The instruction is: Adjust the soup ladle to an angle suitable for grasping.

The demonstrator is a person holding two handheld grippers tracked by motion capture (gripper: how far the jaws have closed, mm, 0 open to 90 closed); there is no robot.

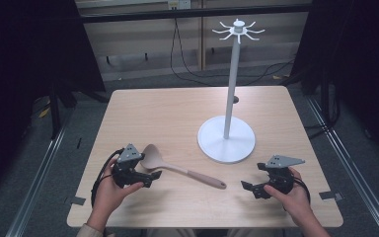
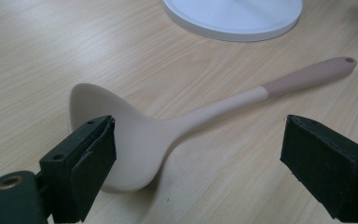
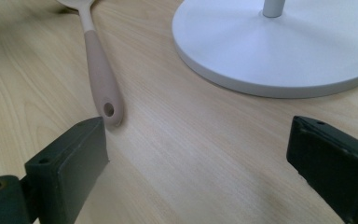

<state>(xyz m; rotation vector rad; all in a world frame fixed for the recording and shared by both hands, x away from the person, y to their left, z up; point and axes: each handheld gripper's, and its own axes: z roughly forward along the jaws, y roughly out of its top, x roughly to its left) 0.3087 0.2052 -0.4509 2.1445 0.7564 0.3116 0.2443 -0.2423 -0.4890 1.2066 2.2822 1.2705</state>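
Note:
A beige ladle [image 1: 177,170] lies flat on the wooden table [image 1: 177,113], bowl to the left, its pinker handle end with a hole to the right. My left gripper [image 1: 150,178] is open right at the bowl. In the left gripper view the bowl [image 2: 135,135] sits just ahead of the left jaw, the handle running away between the open jaws of my left gripper [image 2: 205,165]. My right gripper [image 1: 251,176] is open and holds nothing, a short way right of the handle end. In the right gripper view the handle [image 3: 100,70] ends beside the left jaw of my right gripper [image 3: 200,163].
A white utensil stand [image 1: 232,84] with a round base [image 1: 226,145] and a ring of hooks [image 1: 238,30] on top rises right of the table's middle. Its base [image 3: 279,46] lies just ahead of my right gripper. Dark curtains flank the table.

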